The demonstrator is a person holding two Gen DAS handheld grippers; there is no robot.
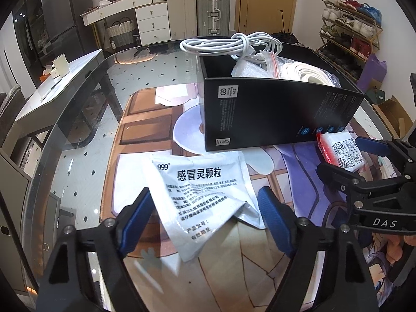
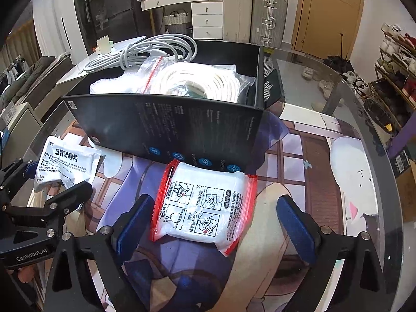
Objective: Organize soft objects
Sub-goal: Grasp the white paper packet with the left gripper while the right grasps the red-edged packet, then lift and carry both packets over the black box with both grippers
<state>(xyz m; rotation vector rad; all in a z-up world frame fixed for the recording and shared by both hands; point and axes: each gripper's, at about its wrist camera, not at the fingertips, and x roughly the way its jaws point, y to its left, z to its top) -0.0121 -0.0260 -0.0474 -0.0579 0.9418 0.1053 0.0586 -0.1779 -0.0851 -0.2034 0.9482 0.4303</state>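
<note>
Soft objects, two left on the desk (image 1: pixel 85 119), glass-topped with a printed cartoon mat under it, both in front of the black cardboard box (image 1: pixel 273 114).

White foil sachet with black Chinese print (image 1: pixel 205 200): lies flat and crumpled on the desk, just in front of the box's near-left corner. It sits between the left gripper (image 1: pixel 205 215) fingers, blue pads either side. Left pad (image 1: pixel 135 221) looks apart from the sachet edge; right pad (image 1: pixel 273 215) is at its crumpled corner, contact can't be confirmed. No grasp visible, jaws parted. In the right wrist view the same sachet (image 2: pixel 66 163) shows at far left, with the left gripper body over its lower edge.

White soft pack with red crimped ends and printed instruction diagrams (image 2: pixel 205 205): lies flat on the desk, its far end touching or just short of the box's front wall (image 2: pixel 182 135). It is centred between the right gripper (image 2: pixel 215 221) fingers. Both blue pads stand off its sides with a visible gap, wider on the right. Jaws released, nothing held. In the left wrist view the pack (image 1: pixel 340 150) is seen at the right, between the right gripper's fingers.

Box is open-topped and already holds a coiled white cable (image 2: pixel 145 49), white bubble wrap (image 2: pixel 114 85), and a clear zip bag with a coil of flat white cord (image 2: pixel 197 80).
</note>
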